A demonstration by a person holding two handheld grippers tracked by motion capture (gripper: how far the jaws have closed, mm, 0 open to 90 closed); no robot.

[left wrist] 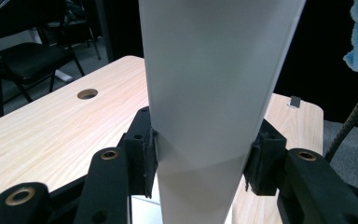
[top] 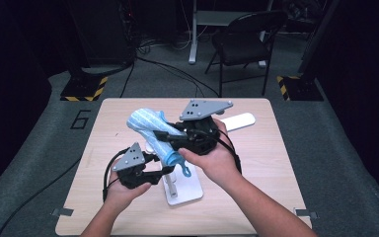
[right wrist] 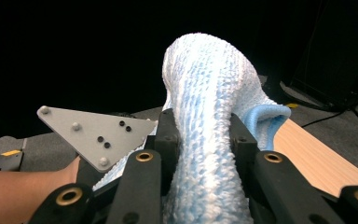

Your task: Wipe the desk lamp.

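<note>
A white stand with a flat base (top: 186, 191) rests on the wooden table (top: 256, 168), near its front edge. My left gripper (top: 166, 170) is shut on the stand's upright white post (left wrist: 214, 70), its pads pressing both sides (left wrist: 204, 158). A fluffy light-blue striped cloth sleeve (top: 145, 123) slants up and left above the stand, with a small blue loop (top: 185, 171) at its lower end. My right gripper (top: 162, 136) reaches in from the right and is shut on the sleeve (right wrist: 209, 84), squeezing it between the jaws (right wrist: 205, 135). The left gripper's grey plate (right wrist: 98, 133) lies just beyond.
A white flat oblong piece (top: 238, 121) lies on the table at the back right. A round hole (left wrist: 87, 94) is cut in the tabletop. Beyond the table stand a black folding chair (top: 246, 37), cables and a yellow-black striped base (top: 81, 91).
</note>
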